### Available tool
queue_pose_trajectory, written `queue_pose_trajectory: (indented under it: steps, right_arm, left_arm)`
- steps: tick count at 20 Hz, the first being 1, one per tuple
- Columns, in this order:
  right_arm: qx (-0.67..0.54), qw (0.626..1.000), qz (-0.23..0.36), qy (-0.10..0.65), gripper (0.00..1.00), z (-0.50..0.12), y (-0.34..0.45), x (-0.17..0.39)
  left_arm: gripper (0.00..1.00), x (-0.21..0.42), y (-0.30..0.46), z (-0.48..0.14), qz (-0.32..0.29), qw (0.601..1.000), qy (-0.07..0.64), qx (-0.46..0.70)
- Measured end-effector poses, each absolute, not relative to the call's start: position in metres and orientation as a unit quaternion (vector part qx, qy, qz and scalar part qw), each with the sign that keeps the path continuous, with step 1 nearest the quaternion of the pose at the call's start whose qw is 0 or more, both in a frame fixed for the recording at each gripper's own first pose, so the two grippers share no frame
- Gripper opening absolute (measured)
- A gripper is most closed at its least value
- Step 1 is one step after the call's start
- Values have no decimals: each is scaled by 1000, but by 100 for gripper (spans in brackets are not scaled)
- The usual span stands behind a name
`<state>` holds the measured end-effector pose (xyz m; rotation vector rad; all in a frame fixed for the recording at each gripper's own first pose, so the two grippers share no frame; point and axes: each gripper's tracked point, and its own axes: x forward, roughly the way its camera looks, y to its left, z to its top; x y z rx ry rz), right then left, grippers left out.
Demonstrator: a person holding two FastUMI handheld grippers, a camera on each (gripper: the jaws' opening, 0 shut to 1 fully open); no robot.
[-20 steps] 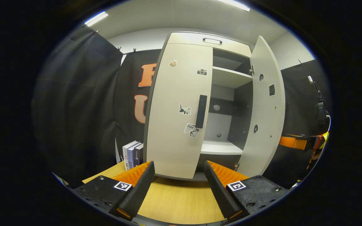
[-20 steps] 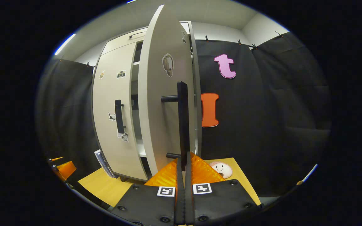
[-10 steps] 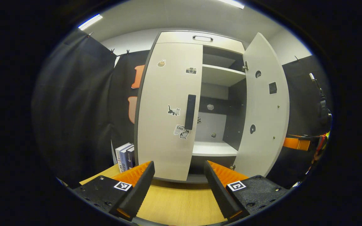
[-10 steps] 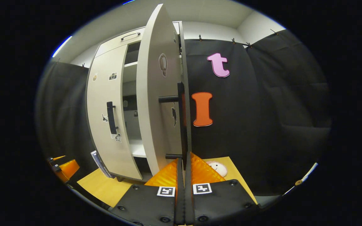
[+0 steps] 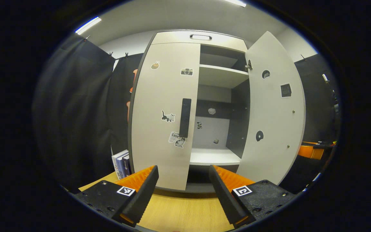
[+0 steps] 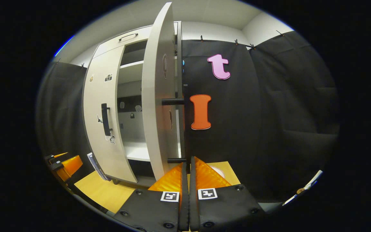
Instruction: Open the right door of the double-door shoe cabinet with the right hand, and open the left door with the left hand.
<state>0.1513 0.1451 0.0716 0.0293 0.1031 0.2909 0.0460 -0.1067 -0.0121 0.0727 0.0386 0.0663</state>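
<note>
1. The right gripper (image 6: 186, 164) is clenching the lower end of the black bar handle (image 6: 185, 125) of the pale grey right door (image 6: 158, 96), both fingers pressing on it, a grip that appears meant for swinging the panel out on its hinges
2. In the left gripper view, the right door (image 5: 274, 106) is standing wide, exposing the white shelves (image 5: 216, 156) of the double-door shoe cabinet (image 5: 201, 37)
3. The left gripper (image 5: 184, 183) is hovering released, fingers spread, well apart from the sticker-covered pale left door (image 5: 164, 96), which is sitting closed with its black vertical handle (image 5: 185, 117) near the inner edge
4. The light wooden tabletop (image 5: 185, 212) is offering open room in front; upright books (image 5: 121, 162) are standing just beside the left door's hinge side, which may be limiting its swing
</note>
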Motion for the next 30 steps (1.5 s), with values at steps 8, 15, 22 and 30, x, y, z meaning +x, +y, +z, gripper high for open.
queue_pose_trajectory:
  steps: [8, 15, 22, 30]
  right_arm:
    - [28, 989, 138, 44, 27, 75, 132, 148]
    - [36, 993, 110, 36, 75, 79, 113, 154]
    - [38, 994, 92, 41, 89, 75, 106, 157]
    - [39, 994, 92, 46, 89, 75, 109, 164]
  left_arm:
    - [92, 110, -107, 0, 44, 998, 4, 51]
    - [95, 173, -105, -2, 44, 998, 8, 31]
    - [95, 230, -86, 0, 57, 998, 16, 28]
    - [94, 268, -81, -6, 56, 997, 26, 46]
